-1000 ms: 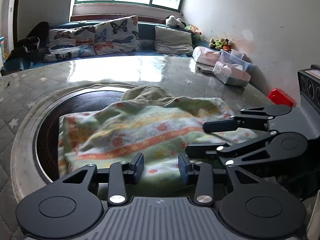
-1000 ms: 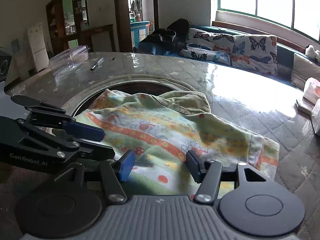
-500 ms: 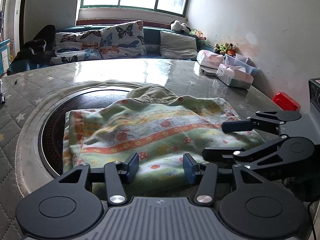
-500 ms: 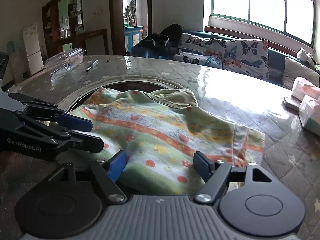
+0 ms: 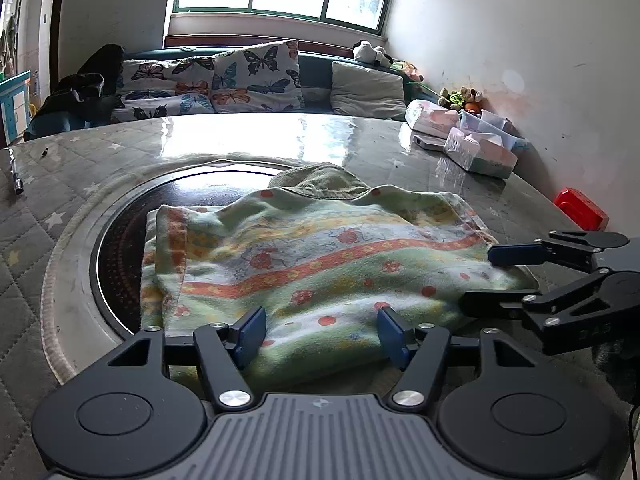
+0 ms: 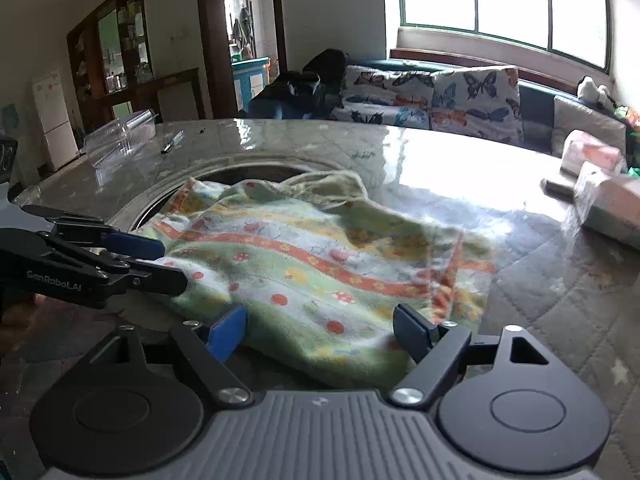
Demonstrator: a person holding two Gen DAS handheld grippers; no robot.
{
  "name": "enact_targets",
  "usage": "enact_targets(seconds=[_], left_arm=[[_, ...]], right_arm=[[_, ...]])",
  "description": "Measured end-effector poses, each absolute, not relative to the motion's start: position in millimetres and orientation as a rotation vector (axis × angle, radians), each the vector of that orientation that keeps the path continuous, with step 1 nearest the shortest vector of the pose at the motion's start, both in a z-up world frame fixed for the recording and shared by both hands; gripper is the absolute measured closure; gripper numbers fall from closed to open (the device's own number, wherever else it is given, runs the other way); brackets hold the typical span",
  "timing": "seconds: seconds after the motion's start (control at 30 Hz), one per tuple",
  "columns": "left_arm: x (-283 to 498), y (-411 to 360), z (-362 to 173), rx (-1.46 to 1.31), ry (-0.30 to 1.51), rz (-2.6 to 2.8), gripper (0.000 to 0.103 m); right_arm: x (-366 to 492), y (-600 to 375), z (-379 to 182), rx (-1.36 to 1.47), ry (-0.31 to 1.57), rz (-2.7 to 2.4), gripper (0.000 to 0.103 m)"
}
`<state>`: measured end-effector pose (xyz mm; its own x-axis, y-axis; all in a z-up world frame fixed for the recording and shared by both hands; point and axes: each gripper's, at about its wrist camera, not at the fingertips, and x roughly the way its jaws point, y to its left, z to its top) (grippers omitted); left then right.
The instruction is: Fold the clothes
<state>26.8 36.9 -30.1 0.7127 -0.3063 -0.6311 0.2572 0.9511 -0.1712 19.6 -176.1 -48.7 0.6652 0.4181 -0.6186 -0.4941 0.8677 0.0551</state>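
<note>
A folded garment [image 5: 320, 256] in pale green with orange stripes and red dots lies on the table, partly over a round dark inset. An olive collar part [image 5: 320, 180] sticks out at its far edge. My left gripper [image 5: 320, 332] is open at the near hem, its blue pads on either side of the cloth edge without pinching it. The right gripper [image 5: 496, 278] is open at the garment's right corner. In the right wrist view the garment [image 6: 320, 264] fills the middle. There my right gripper [image 6: 320, 330] is open at its near edge, and the left gripper [image 6: 164, 262] is open at its left side.
The round dark inset [image 5: 120, 264] sits in a quilt-patterned glass-topped table [image 5: 48, 208]. Tissue packs and boxes [image 5: 480, 152] and a red box [image 5: 580, 208] stand at the right by the wall. A pen [image 6: 172, 144] and a clear plastic container [image 6: 120, 136] lie far left.
Both grippers have drawn back toward the near edge of the garment and opened wider. The garment lies in the same folded shape.
</note>
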Motion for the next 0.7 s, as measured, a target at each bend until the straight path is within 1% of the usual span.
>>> enact_targets(seconds=[0.17, 0.4, 0.6, 0.7], left_arm=[[27, 33, -23, -0.087, 0.706, -0.308, 0.036], [28, 17, -10, -0.078, 0.68, -0.354, 0.035], [37, 2, -15, -0.046, 0.692, -0.369, 0.035], [40, -2, -19, -0.032, 0.697, -0.371, 0.035]], right_arm=[[23, -176, -40, -0.115, 0.631, 0.48, 0.021], [22, -165, -60, -0.208, 0.647, 0.462, 0.021], [19, -177, -55, -0.201, 0.63, 0.433, 0.021], [22, -184, -61, -0.195, 0.66, 0.402, 0.021]])
